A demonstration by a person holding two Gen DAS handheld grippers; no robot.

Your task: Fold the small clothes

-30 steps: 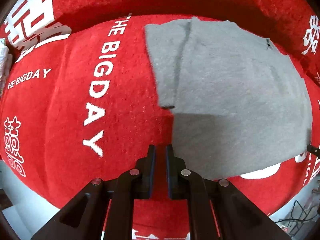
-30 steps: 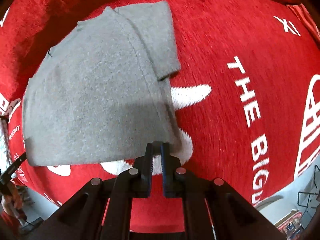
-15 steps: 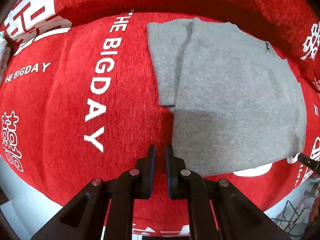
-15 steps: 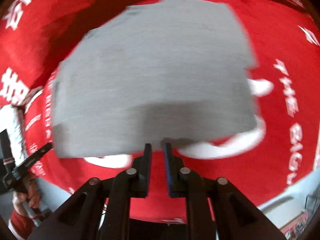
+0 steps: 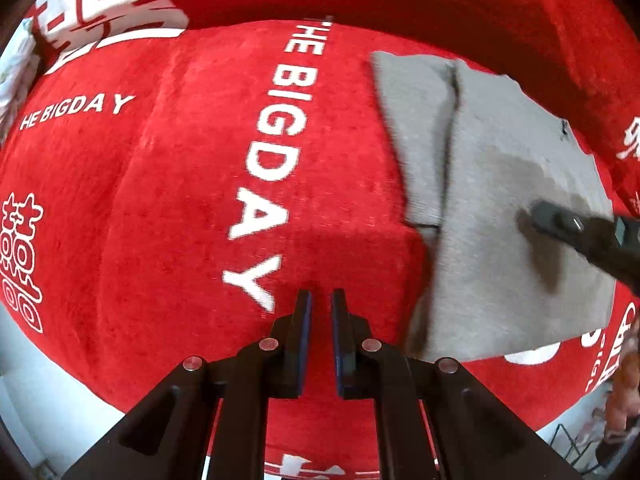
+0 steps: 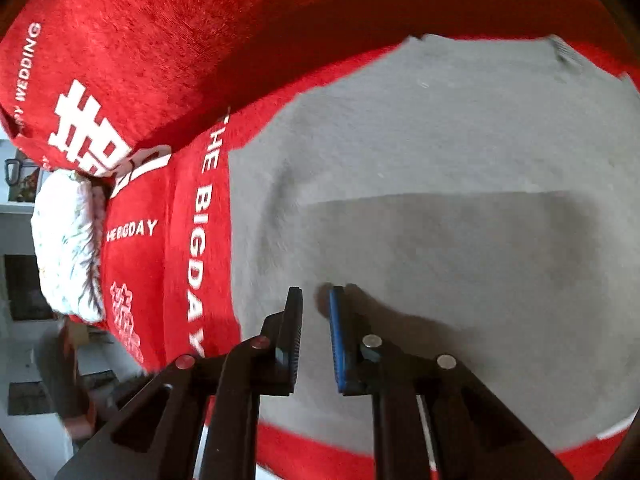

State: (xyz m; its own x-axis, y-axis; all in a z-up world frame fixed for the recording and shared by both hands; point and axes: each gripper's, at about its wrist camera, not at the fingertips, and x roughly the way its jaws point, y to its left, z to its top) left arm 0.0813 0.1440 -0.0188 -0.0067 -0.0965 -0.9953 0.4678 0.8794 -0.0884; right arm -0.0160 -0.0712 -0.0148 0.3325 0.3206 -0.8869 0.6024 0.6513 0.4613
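A small grey knit garment (image 5: pixel 508 216) lies flat on a red cloth with white lettering (image 5: pixel 160 208), one sleeve folded in along its left side. In the left wrist view my left gripper (image 5: pixel 320 294) hovers over bare red cloth just left of the garment's lower corner, jaws nearly together and empty. The right gripper's fingers (image 5: pixel 568 224) reach in from the right over the garment. In the right wrist view the garment (image 6: pixel 460 208) fills the frame and my right gripper (image 6: pixel 316 292) sits low over its middle, jaws slightly parted, holding nothing.
The red cloth (image 6: pixel 140 80) rises into a dark fold behind the garment. A white patterned bundle (image 6: pixel 64 240) lies at the cloth's far left end. The cloth's front edge (image 5: pixel 80 368) drops off to a pale floor.
My right gripper has swung left from the garment's lower right corner to over its middle and its jaws have parted a little. My left gripper has shifted left, off the garment's corner.
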